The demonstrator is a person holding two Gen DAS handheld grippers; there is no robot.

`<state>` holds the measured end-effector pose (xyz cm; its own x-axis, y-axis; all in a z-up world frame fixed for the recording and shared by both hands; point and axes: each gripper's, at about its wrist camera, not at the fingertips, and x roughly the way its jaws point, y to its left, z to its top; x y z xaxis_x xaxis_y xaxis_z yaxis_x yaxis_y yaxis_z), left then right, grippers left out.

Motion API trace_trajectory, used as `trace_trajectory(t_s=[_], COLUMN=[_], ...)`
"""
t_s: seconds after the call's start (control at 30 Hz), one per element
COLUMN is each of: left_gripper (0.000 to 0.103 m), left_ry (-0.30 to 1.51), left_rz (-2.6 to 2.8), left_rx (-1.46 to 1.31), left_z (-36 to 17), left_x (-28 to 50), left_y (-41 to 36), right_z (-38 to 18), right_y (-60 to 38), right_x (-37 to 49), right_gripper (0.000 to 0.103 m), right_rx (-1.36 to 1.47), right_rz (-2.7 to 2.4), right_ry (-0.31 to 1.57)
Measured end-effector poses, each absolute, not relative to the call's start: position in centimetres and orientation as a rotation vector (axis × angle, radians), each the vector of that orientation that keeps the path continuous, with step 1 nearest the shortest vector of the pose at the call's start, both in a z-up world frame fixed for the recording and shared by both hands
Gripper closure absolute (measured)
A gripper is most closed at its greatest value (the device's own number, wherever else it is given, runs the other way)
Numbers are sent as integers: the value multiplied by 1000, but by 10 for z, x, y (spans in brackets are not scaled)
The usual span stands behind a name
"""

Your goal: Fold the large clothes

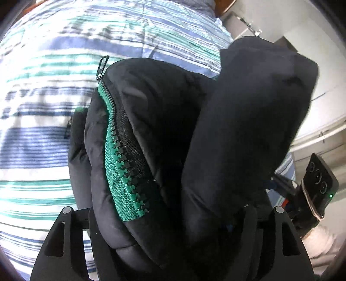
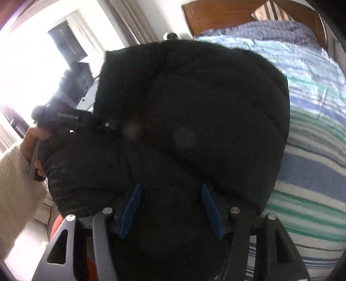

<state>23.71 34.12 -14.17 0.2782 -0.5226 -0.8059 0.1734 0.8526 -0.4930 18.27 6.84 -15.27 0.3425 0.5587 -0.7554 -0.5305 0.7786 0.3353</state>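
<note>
A black puffer jacket (image 1: pixel 164 134) with a green zipper (image 1: pixel 121 164) fills the left wrist view, bunched up and held above the striped bed. My left gripper (image 1: pixel 173 233) is shut on the jacket's padded fabric, its fingertips buried in it. In the right wrist view the same jacket (image 2: pixel 194 112) bulges over my right gripper (image 2: pixel 170 207), whose blue fingertips (image 2: pixel 130 209) press into the fabric on both sides. The other gripper (image 2: pixel 64 121) and the hand holding it show at the left edge there.
A bed with a blue, green and white striped cover (image 1: pixel 43 134) lies under the jacket. A wooden headboard (image 2: pixel 227 15) stands at the far end. White cupboards (image 1: pixel 324 108) and a bright window (image 2: pixel 32 64) flank the bed.
</note>
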Motion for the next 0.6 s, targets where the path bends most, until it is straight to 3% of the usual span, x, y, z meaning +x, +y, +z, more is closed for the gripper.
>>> trace_trajectory(t_s=[0.13, 0.33, 0.47, 0.6], left_gripper=[34, 34, 33, 31], left_ry=[1192, 1169, 1160, 1167], left_rz=[-487, -514, -517, -508], left_rx=[-346, -419, -431, -467], left_z=[-139, -142, -144, -158], left_x=[228, 219, 215, 213], left_y=[351, 363, 374, 381], right_z=[-125, -61, -68, -127], right_y=[67, 91, 139, 191], right_x=[207, 269, 325, 366], right_gripper=[45, 43, 43, 43], right_rx=[60, 111, 106, -6], right_rz=[709, 696, 749, 721], right_ry=[1057, 894, 931, 1108])
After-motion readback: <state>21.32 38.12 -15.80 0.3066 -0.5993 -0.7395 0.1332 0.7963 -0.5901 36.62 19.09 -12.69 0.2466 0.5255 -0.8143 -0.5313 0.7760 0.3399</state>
